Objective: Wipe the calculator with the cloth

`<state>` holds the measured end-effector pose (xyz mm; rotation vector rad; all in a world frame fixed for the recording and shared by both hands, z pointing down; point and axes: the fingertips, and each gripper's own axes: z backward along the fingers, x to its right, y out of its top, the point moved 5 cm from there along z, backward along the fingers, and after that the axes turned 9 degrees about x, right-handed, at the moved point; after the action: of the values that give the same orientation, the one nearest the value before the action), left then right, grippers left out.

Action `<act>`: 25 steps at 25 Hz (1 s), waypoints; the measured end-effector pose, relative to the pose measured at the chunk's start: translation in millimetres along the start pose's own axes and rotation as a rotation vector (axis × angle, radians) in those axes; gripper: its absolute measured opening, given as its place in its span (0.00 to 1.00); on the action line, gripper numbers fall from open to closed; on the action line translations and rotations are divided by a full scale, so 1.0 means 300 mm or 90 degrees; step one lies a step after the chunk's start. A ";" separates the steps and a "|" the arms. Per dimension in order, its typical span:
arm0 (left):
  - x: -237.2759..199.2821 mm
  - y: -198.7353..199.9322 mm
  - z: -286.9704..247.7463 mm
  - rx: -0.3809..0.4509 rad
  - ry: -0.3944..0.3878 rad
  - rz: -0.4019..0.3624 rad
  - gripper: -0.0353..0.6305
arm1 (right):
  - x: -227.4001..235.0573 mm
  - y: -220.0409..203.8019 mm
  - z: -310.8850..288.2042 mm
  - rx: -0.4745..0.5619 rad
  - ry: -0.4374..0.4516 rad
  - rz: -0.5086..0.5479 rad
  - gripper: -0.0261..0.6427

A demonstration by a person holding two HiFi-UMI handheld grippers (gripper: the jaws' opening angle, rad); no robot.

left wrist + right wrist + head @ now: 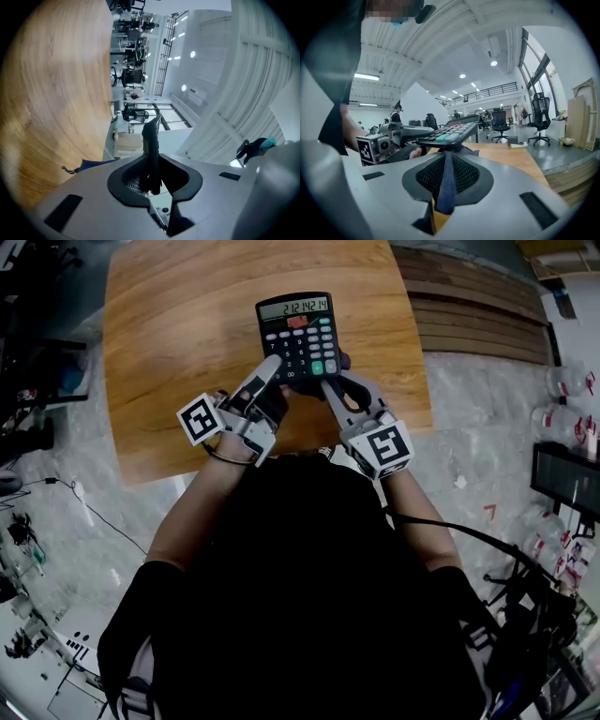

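Observation:
A black calculator with a lit display is held up over the wooden table. My left gripper is shut on its lower left edge; in the left gripper view the calculator stands edge-on between the jaws. My right gripper sits at the calculator's lower right corner, shut on a dark blue cloth. The cloth runs as a strip between the jaws up to the underside of the calculator. A fold of cloth hangs below the calculator.
Wooden planks lie to the right of the table on the marble floor. Bottles and a dark screen stand at the far right. Cables run on the floor at left. Office chairs stand beyond the table.

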<state>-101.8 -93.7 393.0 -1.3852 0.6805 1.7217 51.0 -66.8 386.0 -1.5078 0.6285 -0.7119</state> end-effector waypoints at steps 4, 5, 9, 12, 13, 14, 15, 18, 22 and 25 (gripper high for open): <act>0.013 -0.007 -0.005 -0.009 -0.010 -0.002 0.16 | 0.047 0.016 0.024 -0.010 -0.004 0.071 0.11; 0.016 -0.017 -0.005 -0.011 -0.012 0.002 0.16 | 0.056 0.016 0.028 -0.012 -0.007 0.080 0.11; 0.030 -0.052 -0.006 -0.022 -0.021 0.034 0.16 | 0.066 0.020 0.007 0.004 -0.018 0.090 0.11; 0.043 -0.069 -0.016 -0.031 -0.029 0.069 0.16 | 0.018 0.027 -0.047 0.032 0.006 0.092 0.11; 0.046 -0.073 -0.018 -0.033 -0.029 0.077 0.16 | -0.003 0.031 -0.065 0.039 0.020 0.094 0.11; 0.049 -0.075 -0.020 -0.034 -0.029 0.082 0.16 | -0.025 0.036 -0.081 0.046 0.034 0.094 0.11; 0.051 -0.074 -0.019 -0.034 -0.028 0.086 0.16 | -0.043 0.042 -0.094 0.051 0.047 0.093 0.11; 0.056 -0.066 -0.011 -0.022 -0.026 0.091 0.16 | -0.044 0.054 -0.089 0.069 0.049 0.078 0.11; 0.063 -0.065 0.000 -0.012 -0.023 0.102 0.16 | 0.089 0.080 -0.024 0.082 -0.019 0.062 0.11; 0.065 -0.065 0.015 -0.019 -0.024 0.113 0.16 | 0.175 0.101 -0.013 0.090 -0.056 0.080 0.11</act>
<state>-89.2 -75.0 376.8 -1.3423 0.7806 1.8987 83.5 -110.6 359.2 -1.3499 0.5884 -0.5790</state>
